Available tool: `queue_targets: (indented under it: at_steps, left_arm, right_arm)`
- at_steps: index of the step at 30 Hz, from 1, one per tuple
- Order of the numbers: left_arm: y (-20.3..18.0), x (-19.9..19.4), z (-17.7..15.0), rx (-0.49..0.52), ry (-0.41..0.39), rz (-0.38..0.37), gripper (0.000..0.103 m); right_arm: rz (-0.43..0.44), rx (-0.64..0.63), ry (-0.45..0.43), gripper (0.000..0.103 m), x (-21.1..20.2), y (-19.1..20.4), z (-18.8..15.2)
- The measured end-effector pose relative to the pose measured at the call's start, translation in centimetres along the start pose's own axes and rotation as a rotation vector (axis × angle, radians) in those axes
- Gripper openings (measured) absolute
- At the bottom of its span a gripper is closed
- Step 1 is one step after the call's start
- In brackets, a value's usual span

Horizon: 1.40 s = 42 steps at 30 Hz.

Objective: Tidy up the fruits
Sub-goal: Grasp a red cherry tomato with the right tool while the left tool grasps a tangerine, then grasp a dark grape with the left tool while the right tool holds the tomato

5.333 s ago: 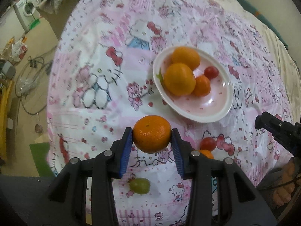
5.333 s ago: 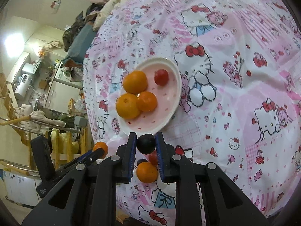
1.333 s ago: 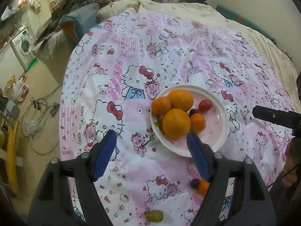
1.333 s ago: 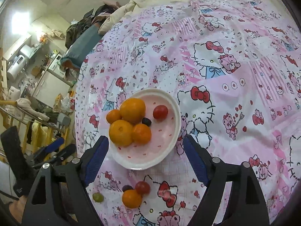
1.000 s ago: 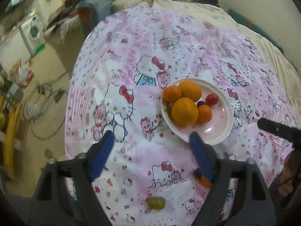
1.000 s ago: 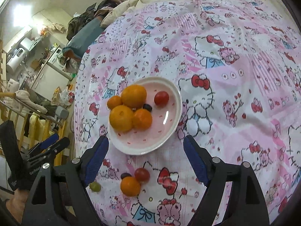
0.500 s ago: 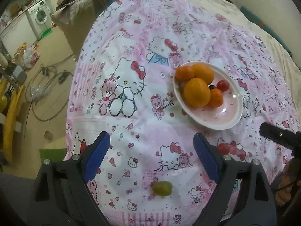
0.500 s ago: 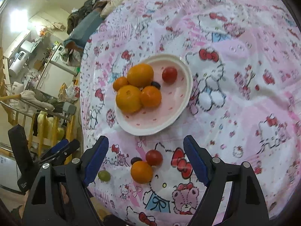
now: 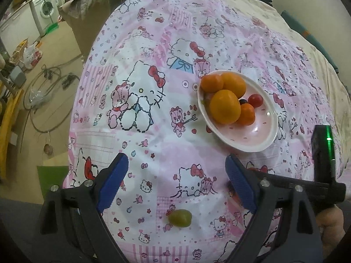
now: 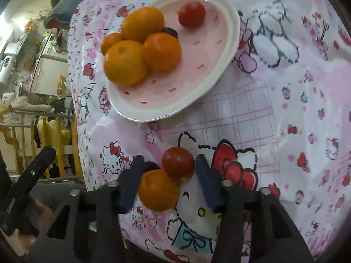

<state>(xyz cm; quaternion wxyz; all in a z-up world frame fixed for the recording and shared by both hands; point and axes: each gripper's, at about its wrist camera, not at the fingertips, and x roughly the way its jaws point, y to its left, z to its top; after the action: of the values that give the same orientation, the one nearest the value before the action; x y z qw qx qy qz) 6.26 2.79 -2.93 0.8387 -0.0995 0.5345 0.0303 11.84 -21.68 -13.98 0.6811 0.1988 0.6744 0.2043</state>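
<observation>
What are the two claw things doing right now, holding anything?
Left gripper: open, holding nothing; a green grape lies on the cloth below it.
Right gripper: open, around a small orange and a red tomato, not yet gripping.

Right hand-held gripper (image 10: 170, 182) jaws apart around tomato (image 10: 178, 162) and tangerine (image 10: 159, 190); plate (image 10: 228, 43) beyond.

The left wrist view looks down from high over the near edge of the pink cartoon-print bedspread (image 9: 153, 100), the white oval plate of oranges (image 9: 266, 140) far right. The right wrist view sits much lower and closer, with the same plate (image 10: 228, 50) just ahead.
</observation>
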Motion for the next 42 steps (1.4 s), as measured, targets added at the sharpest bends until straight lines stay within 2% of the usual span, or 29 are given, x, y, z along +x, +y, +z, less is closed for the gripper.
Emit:
queue_targets:
  at_steps: [3, 4, 9, 15, 21, 26, 27, 29, 33, 35, 37, 39, 41, 42]
  left_arm:
    - [-0.2, 0.2, 0.1, 0.006, 0.003, -0.004, 0.088]
    - [-0.2, 0.3, 0.1, 0.008, 0.007, -0.004, 0.088]
    - [-0.5, 1.2, -0.2, 0.004, 0.050, -0.013, 0.088]
    - [-2.1, 3.0, -1.0, -0.034, 0.144, -0.113, 0.086]
    - [-7.5, 3.8, -2.6, 0.111, 0.186, -0.150, 0.086]
    - [-11.1, 4.7, -3.2, 0.252, 0.193, -0.120, 0.083]
    - [-11.4, 4.9, -3.3, 0.275, 0.192, -0.105, 0.081]
    - [-11.8, 5.8, -3.7, 0.309, 0.213, -0.077, 0.071]
    - [-11.4, 7.8, -4.9, 0.328, 0.284, -0.042, 0.064]
    - [-11.3, 8.6, -5.1, 0.335, 0.299, -0.029, 0.048]
    - [-11.4, 9.1, -5.1, 0.345, 0.302, -0.028, 0.038]
    - [-11.4, 9.3, -4.9, 0.355, 0.294, -0.029, 0.033]
    - [-11.3, 9.5, -4.8, 0.358, 0.297, -0.029, 0.018]
    - [-11.3, 9.5, -4.7, 0.351, 0.298, -0.040, 0.017]
  right_arm:
    - [-0.006, -0.011, 0.003, 0.041, -0.1, 0.0, 0.0]
    - [-0.014, -0.019, 0.000, 0.033, -0.2, 0.1, 0.0]
    - [-0.015, -0.029, -0.017, 0.033, -1.1, -0.2, -0.3]
    - [0.023, 0.000, -0.116, 0.033, -4.2, -0.8, -0.2]
    - [0.043, 0.063, -0.211, 0.033, -7.5, -2.8, -0.1]
    - [0.059, 0.130, -0.278, 0.033, -10.2, -5.5, -0.3]
    - [0.061, 0.136, -0.288, 0.033, -10.6, -5.9, -0.4]
    - [0.061, 0.145, -0.299, 0.033, -11.3, -6.6, -0.6]
    - [0.070, 0.160, -0.300, 0.033, -11.7, -7.5, -1.1]
    - [0.076, 0.161, -0.302, 0.033, -11.9, -7.4, -1.1]
    - [0.085, 0.154, -0.307, 0.033, -12.1, -7.3, -1.1]
    - [0.091, 0.140, -0.312, 0.033, -12.2, -6.8, -1.1]
    - [0.091, 0.130, -0.313, 0.033, -12.3, -6.6, -1.0]
    - [0.091, 0.128, -0.311, 0.033, -12.2, -6.6, -1.0]
